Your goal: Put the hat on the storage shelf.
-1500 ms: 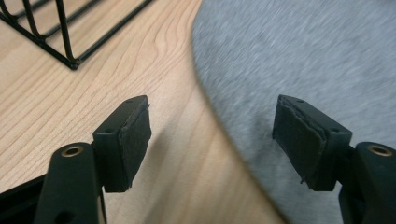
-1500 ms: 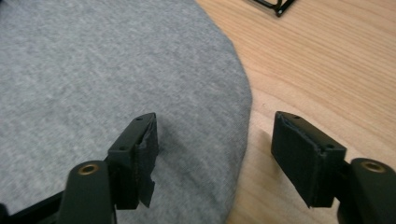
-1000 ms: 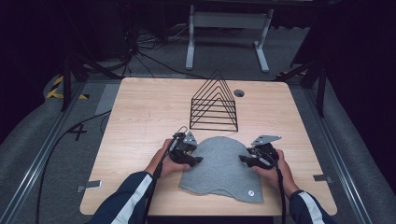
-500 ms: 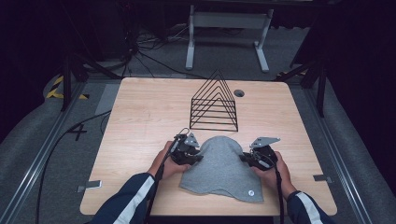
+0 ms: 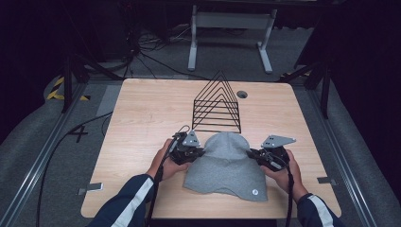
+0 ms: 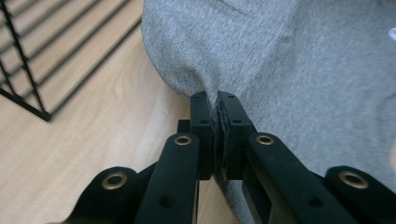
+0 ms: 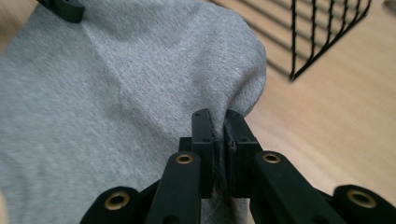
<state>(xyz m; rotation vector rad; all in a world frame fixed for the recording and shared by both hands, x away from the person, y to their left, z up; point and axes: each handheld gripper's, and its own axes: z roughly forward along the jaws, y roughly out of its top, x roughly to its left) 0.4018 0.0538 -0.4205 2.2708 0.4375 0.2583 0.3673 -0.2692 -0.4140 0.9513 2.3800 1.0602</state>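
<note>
Your left gripper (image 5: 197,152) sits at the left edge of the grey beanie (image 5: 226,166), and in the left gripper view (image 6: 217,105) its jaws have just been closing and now stand pinched together on a fold of the grey knit, the cloth bunched into a small pucker right at the fingertips (image 6: 201,105) and running down between the pads. Beyond those tips the beanie (image 6: 289,70) spreads away up and to the right, while bare wood of the table (image 6: 93,121) lies to the left of them, with the black wire rack (image 6: 28,60) farther off on that same side. Between your two grippers the beanie lies on the table (image 5: 142,118), its rounded crown near the foot of the wire rack (image 5: 217,106), which stands just past both sets of tips; whether the crown touches the rack's base you cannot tell from the high view. A small pale tag (image 5: 254,192) shows near the hem, on your side of the right tips. Your right gripper (image 5: 253,154) mirrors the left at the beanie's right edge: in the right gripper view (image 7: 219,116) its jaws have likewise just been closing and are clamped on a fold of the fabric, which puckers at the fingertips (image 7: 236,119). From there the beanie (image 7: 116,93) fans out to the left, and the rack (image 7: 327,32) stands beyond the tips to the right on bare wood (image 7: 327,121).
</note>
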